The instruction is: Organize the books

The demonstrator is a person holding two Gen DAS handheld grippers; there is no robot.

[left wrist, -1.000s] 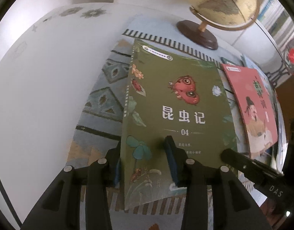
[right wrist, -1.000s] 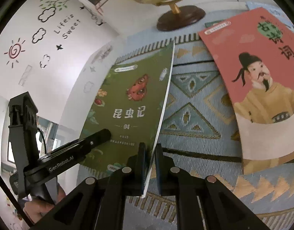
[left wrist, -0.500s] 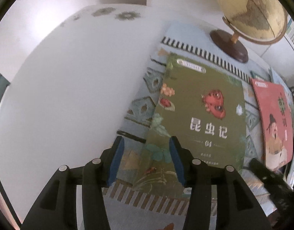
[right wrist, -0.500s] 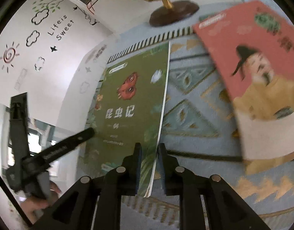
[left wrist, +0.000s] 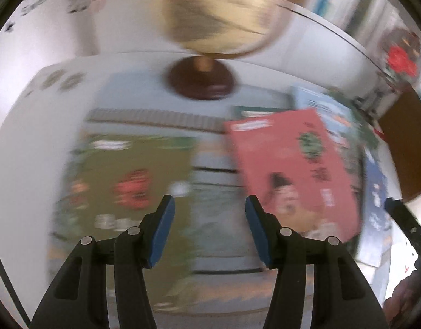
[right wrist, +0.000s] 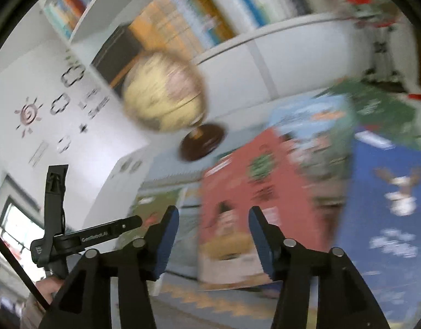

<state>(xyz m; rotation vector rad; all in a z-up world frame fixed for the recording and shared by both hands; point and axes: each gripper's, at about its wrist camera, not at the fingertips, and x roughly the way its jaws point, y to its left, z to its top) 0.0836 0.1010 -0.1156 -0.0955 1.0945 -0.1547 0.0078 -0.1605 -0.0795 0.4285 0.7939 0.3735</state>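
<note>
Both views are smeared by motion. The green book (left wrist: 122, 189) lies flat on the patterned mat (left wrist: 213, 219), to the left of my left gripper (left wrist: 209, 209). That gripper hovers above the strip of mat between the green book and the red book (left wrist: 290, 164); its jaws are opening and hold nothing. My right gripper (right wrist: 213, 219) hangs over the near left part of the red book (right wrist: 237, 205), with its jaws opening and nothing between them. A sliver of the green book (right wrist: 155, 205) shows left of it. A blue book (right wrist: 388, 208) lies to the right of the red one.
A globe (left wrist: 210, 16) on a dark round base (left wrist: 200, 78) stands behind the mat. Further books (left wrist: 331, 109) fan out at the back right. A shelf of upright books (right wrist: 210, 16) runs along the wall. The left gripper's handle (right wrist: 81, 240) and a hand show at lower left.
Both grippers let go of the green book, which now lies flat on the mat. Both have swung right and upward, towards the red book, and their jaws stand wider.
</note>
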